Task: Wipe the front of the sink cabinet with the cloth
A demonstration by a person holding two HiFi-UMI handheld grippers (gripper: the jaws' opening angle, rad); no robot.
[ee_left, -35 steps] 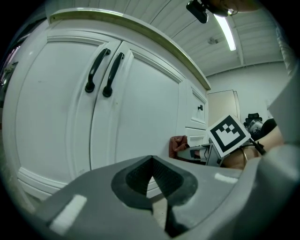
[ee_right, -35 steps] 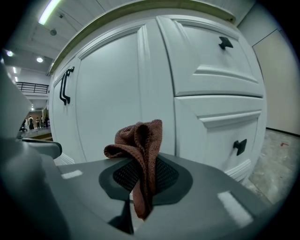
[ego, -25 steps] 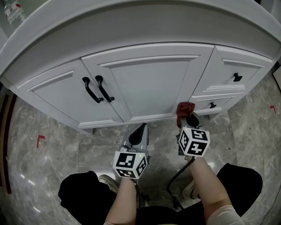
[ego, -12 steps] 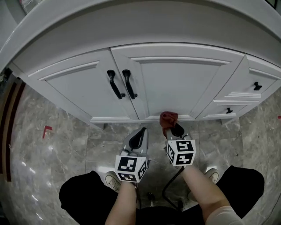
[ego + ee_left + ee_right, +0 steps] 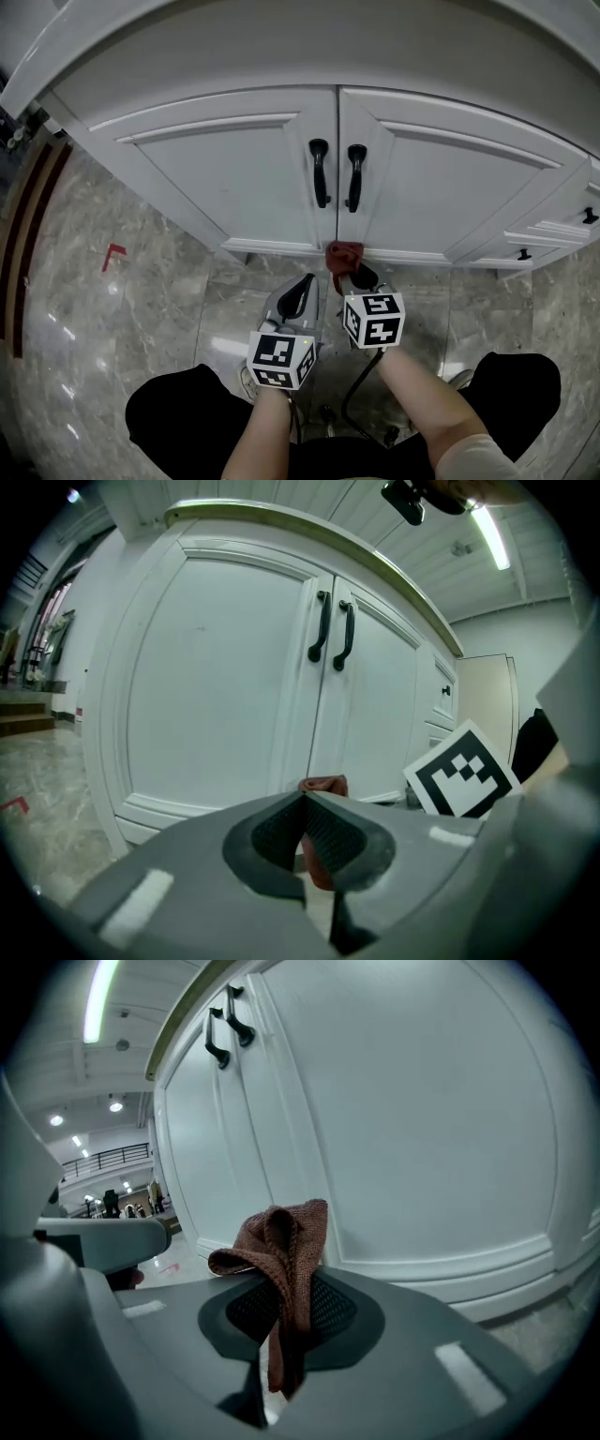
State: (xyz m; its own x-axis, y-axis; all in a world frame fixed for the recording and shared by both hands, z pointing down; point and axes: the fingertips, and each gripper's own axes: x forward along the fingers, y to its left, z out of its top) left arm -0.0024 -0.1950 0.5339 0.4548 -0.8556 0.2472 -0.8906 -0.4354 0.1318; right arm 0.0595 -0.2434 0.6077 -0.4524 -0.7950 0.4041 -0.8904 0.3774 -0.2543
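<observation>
A white sink cabinet [image 5: 234,169] with two doors and a pair of black handles [image 5: 320,172] fills the upper half of the head view. My right gripper [image 5: 354,277] is shut on a reddish-brown cloth [image 5: 343,254], whose bunched end rests against the cabinet's bottom rail, below the seam between the doors. In the right gripper view the cloth [image 5: 281,1251] hangs out between the closed jaws, close to the white door [image 5: 422,1129]. My left gripper [image 5: 299,294] is shut and empty, held a little short of the cabinet, left of the right one. The cloth [image 5: 322,786] shows beyond its jaws in the left gripper view.
Grey marble floor [image 5: 122,319] spreads around me, with a red tape mark [image 5: 112,253] at the left. Drawers with small black knobs [image 5: 523,254] sit at the cabinet's right. A black cable [image 5: 361,389] trails beneath my right arm. My knees [image 5: 169,412] are at the bottom.
My right gripper has carried the cloth leftward along the cabinet's bottom rail, from under the drawers to below the door seam. The view has shifted with it; the left gripper stays put.
</observation>
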